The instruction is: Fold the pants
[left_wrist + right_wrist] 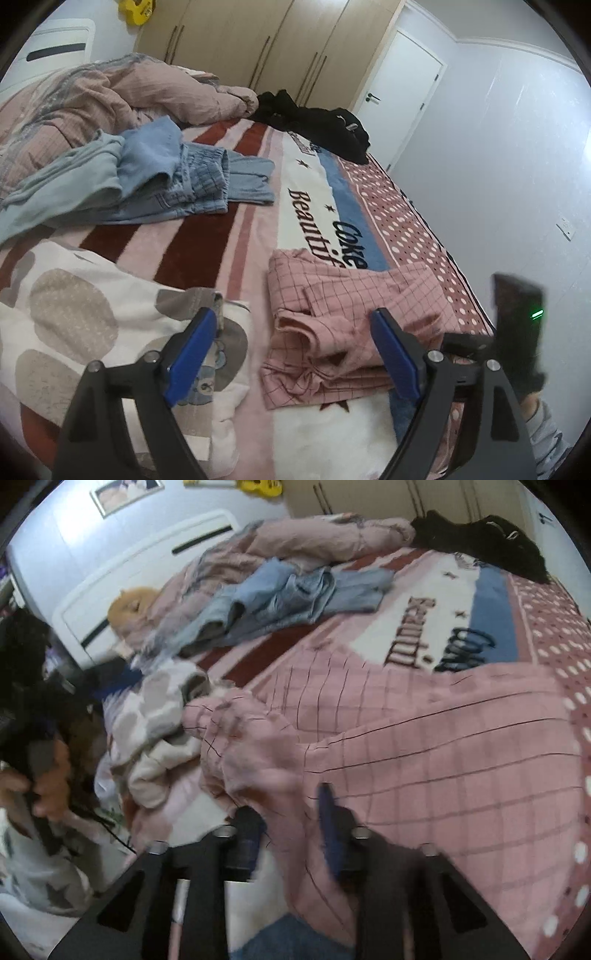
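Folded pants [343,332] on bed [406,206], pillow [92,332] to their left, clothes pile [147,177] behind, quilt [92,96] farther back

Soft even indoor light, fisheye-curved edges, right view motion-blurred

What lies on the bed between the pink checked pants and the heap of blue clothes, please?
Only bare blanket, its dark red and pink stripes showing; nothing rests there. The left wrist view shows it between the pink pants and the blue clothes.
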